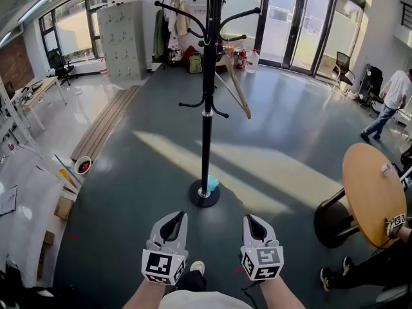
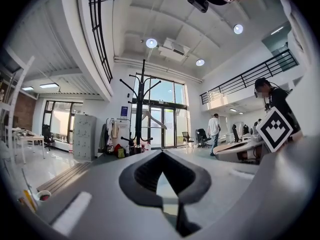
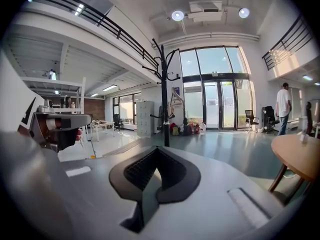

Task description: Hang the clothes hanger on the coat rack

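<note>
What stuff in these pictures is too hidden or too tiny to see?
Head view: the top of the coat rack is cut off by the upper edge.
Head view: the hook of the clothes hanger is too small to tell which peg holds it.
Head view: the blue thing by the rack's base is too small to name.

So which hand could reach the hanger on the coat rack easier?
Probably the right. The hanger hangs on the right side of the coat rack, nearer the right gripper. The left gripper would have to reach around it. Both are far off, jaws shut and empty.
</note>
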A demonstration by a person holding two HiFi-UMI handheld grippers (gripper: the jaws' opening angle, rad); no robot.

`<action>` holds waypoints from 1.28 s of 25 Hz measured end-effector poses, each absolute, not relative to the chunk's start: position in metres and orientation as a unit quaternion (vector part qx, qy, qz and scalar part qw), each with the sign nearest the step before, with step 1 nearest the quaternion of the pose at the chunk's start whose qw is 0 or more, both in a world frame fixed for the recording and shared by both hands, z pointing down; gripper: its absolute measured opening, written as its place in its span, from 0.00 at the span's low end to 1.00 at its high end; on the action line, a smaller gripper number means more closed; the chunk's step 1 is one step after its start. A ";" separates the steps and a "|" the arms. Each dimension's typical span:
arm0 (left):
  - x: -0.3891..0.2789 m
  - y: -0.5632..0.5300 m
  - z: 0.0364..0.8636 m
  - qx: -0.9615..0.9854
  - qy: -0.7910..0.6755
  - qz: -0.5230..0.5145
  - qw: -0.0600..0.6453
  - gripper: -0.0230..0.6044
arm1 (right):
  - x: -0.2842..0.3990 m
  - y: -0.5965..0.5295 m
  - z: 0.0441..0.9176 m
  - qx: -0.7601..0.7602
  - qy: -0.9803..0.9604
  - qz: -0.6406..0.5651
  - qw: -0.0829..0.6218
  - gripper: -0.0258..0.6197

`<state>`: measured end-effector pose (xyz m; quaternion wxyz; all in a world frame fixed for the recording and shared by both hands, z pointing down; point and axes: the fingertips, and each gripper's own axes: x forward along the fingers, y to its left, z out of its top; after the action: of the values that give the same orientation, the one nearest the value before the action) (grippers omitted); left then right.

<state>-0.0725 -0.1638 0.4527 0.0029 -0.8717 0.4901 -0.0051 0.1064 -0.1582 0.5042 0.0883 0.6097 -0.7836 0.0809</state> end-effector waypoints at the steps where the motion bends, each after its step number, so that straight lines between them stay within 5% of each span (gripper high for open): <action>1: -0.069 -0.151 0.453 -0.872 0.490 -0.005 0.002 0.04 | 0.107 -0.145 0.505 0.609 -0.784 0.080 0.090 0.08; 14: -0.046 -0.021 0.440 -0.865 0.501 -0.007 0.015 0.04 | 0.119 -0.023 0.489 0.604 -0.791 0.056 0.079 0.08; 32: -0.066 0.019 0.427 -0.862 0.506 -0.001 0.035 0.04 | 0.086 0.015 0.480 0.586 -0.805 0.049 0.073 0.08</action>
<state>-0.0661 0.0189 0.4273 0.0345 -0.8621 0.5056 -0.0009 0.0863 0.0147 0.4797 0.0734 0.5862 -0.8053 0.0494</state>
